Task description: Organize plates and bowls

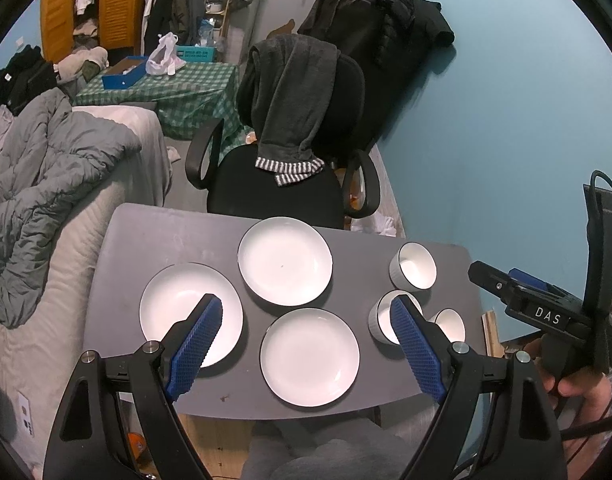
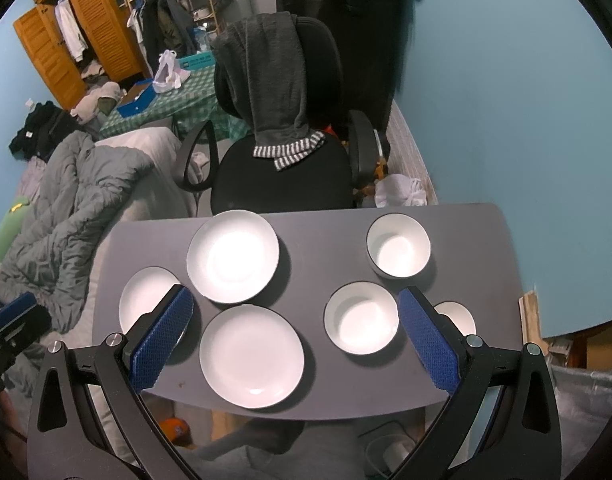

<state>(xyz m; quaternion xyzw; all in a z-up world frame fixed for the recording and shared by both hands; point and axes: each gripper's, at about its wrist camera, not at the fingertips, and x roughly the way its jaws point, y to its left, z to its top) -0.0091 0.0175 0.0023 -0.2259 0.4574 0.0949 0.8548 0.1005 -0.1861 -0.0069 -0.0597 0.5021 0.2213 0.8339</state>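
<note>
Three white plates lie on the grey table (image 1: 154,236): a far plate (image 1: 285,261), a left plate (image 1: 178,308) and a near plate (image 1: 309,357). Three white bowls stand to the right: a far bowl (image 1: 413,266), a middle bowl (image 1: 381,316) and a near-right bowl (image 1: 451,325). My left gripper (image 1: 306,308) is open and empty, held above the near plate. My right gripper (image 2: 296,304) is open and empty above the table, between the near plate (image 2: 252,356) and the middle bowl (image 2: 361,318). It also shows at the right edge of the left wrist view (image 1: 545,312).
A black office chair (image 1: 282,184) draped with a grey towel (image 1: 290,100) stands behind the table. A bed with a grey duvet (image 1: 46,184) lies to the left. A blue wall (image 1: 505,120) is at the right. An orange object (image 2: 178,430) lies on the floor under the table's near edge.
</note>
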